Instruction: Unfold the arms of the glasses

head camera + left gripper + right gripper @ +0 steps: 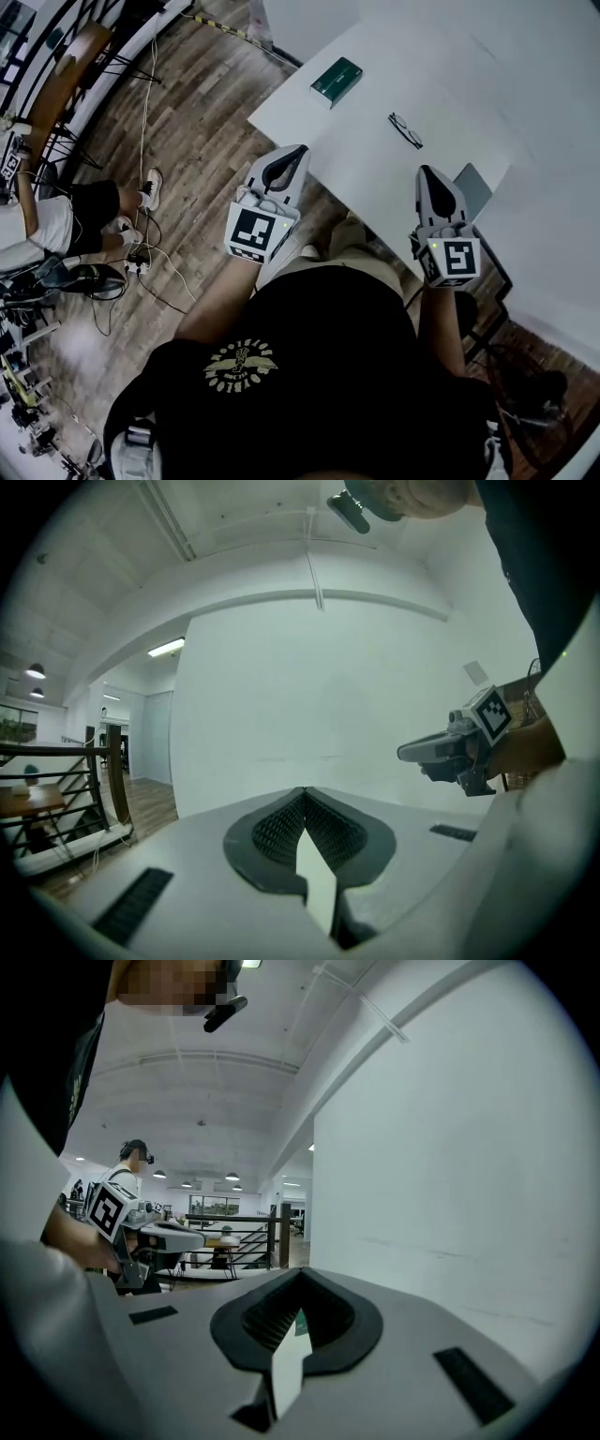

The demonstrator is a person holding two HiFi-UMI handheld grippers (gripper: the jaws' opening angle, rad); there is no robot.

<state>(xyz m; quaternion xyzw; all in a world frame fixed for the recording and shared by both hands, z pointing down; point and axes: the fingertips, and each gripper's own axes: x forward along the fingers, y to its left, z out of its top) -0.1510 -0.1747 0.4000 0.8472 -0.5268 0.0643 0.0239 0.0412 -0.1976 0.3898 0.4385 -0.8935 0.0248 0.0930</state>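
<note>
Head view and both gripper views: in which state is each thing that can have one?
left gripper: shut, empty.
right gripper: shut, empty.
glasses: lying on the table, no gripper on them; arms seem folded, too small to be sure.
green box: closed, lying flat on the table.

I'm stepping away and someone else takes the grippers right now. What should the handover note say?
Left gripper: shut, empty, held by the table's near edge.
Right gripper: shut, empty, likewise.
Glasses lie on the white table ahead, untouched; a green box sits beyond them, to the left.
Done: nothing. Left: reach the glasses and unfold both arms.
</note>
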